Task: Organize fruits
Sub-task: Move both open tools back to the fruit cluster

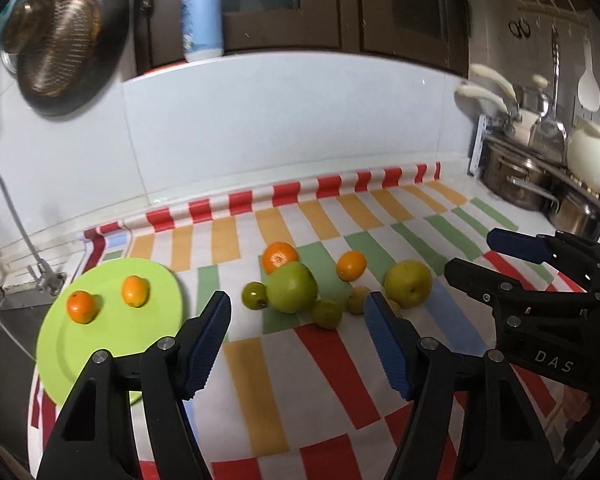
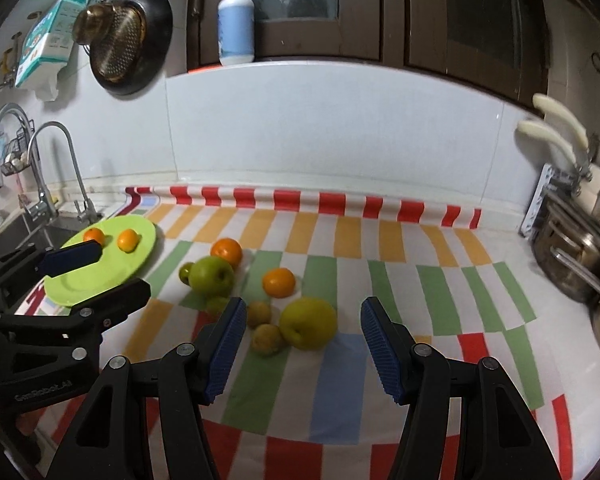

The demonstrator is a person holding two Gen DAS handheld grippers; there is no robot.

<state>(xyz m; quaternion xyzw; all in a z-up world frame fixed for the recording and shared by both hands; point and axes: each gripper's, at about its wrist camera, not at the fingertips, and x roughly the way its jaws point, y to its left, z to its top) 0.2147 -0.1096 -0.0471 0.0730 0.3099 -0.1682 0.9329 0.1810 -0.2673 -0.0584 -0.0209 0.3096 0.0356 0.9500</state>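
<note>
Green plate [image 1: 112, 344] is holding two oranges [image 1: 82, 306] while loose fruit [image 1: 292, 286] is awaiting both empty, parted tools [image 1: 298, 344] on the counter [image 1: 260, 380].

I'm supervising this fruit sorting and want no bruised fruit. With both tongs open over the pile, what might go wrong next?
1. The fruit lies packed together: closing on the green apple may knock the small green fruit beside it rolling.
2. The left tongs and right tongs hover close together and may collide.
3. The green plate juts over the counter edge; a push could tip it.
</note>
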